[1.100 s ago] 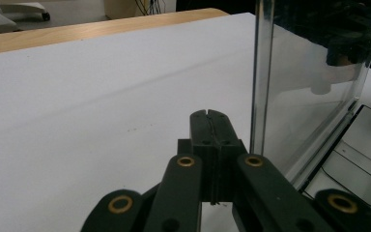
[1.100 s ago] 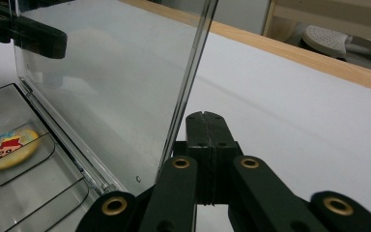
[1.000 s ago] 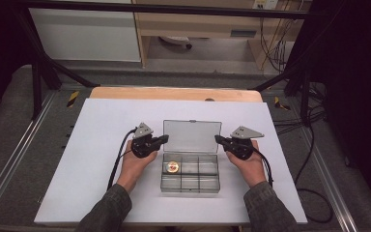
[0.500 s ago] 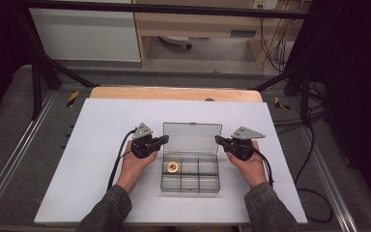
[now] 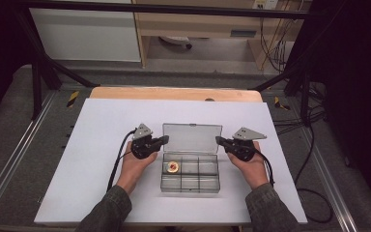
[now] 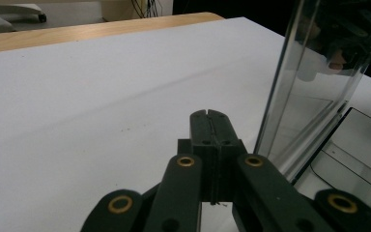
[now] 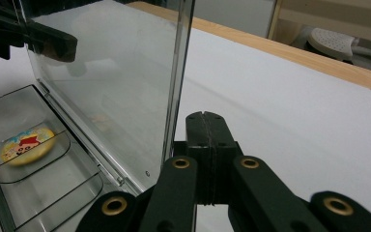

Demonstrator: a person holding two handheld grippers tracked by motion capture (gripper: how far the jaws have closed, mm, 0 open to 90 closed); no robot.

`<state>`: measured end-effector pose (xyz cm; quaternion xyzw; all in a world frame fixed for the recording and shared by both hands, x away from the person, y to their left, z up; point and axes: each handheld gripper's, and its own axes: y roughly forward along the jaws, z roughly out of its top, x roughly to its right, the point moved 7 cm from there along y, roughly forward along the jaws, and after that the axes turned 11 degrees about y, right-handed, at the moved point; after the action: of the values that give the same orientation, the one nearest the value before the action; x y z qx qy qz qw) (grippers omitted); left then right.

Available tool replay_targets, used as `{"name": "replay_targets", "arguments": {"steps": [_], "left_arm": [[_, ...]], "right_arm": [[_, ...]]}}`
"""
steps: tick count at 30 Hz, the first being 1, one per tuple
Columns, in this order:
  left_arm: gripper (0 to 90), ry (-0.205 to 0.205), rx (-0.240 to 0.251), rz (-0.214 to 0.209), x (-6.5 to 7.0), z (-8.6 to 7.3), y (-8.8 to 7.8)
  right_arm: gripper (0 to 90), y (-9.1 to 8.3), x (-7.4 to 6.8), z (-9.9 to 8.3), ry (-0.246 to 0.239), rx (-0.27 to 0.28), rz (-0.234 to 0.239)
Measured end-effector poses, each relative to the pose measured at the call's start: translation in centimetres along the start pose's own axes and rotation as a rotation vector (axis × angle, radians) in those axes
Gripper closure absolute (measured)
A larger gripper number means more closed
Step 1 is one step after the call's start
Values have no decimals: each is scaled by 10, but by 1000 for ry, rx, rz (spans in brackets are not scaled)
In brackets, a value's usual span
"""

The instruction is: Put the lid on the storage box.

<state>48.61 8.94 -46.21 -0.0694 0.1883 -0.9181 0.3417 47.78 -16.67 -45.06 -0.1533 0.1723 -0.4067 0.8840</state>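
1. A clear box (image 5: 191, 164) sits open near the middle of the white table (image 5: 77, 159), its lid (image 5: 192, 138) standing up at the far side.
2. The left gripper (image 5: 163, 140) hovers at the lid's left edge, its tip pointing toward the lid.
3. The right gripper (image 5: 219, 140) mirrors it at the lid's right edge, its tip also pointing inward.
4. The box lies between the two grippers, and its compartments sit nearer the person than either tip.
5. In the left gripper view the left gripper (image 6: 209, 114) has its jaws pressed flat together, with nothing between them; the lid (image 6: 314, 82) rises just to the right of the jaws.
6. In the right gripper view the right gripper (image 7: 204, 116) is likewise closed tight on nothing; the lid (image 7: 116, 82) stands just to the left of the jaws.
7. Whether either tip touches the lid's edge cannot be told from any view.
8. A round badge (image 5: 173, 166) with a coloured picture lies in the box's far-left compartment, closer to the left gripper.
9. In the right gripper view the badge (image 7: 27, 143) looks blurred, so its picture is hard to read.
10. Through the lid the opposite gripper shows only as a dim, distorted shape in each gripper view.
11. The box is cut off by the frame edge in both gripper views.
12. The person's forearms are cut off at the bottom of the high view.
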Motion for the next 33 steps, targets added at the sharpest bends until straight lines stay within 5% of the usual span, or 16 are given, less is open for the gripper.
{"name": "replay_targets", "arguments": {"steps": [33], "left_arm": [[900,-1,12,-16,4,1,-5]], "right_arm": [[900,-6,-6,0,-13,1,14]]}}
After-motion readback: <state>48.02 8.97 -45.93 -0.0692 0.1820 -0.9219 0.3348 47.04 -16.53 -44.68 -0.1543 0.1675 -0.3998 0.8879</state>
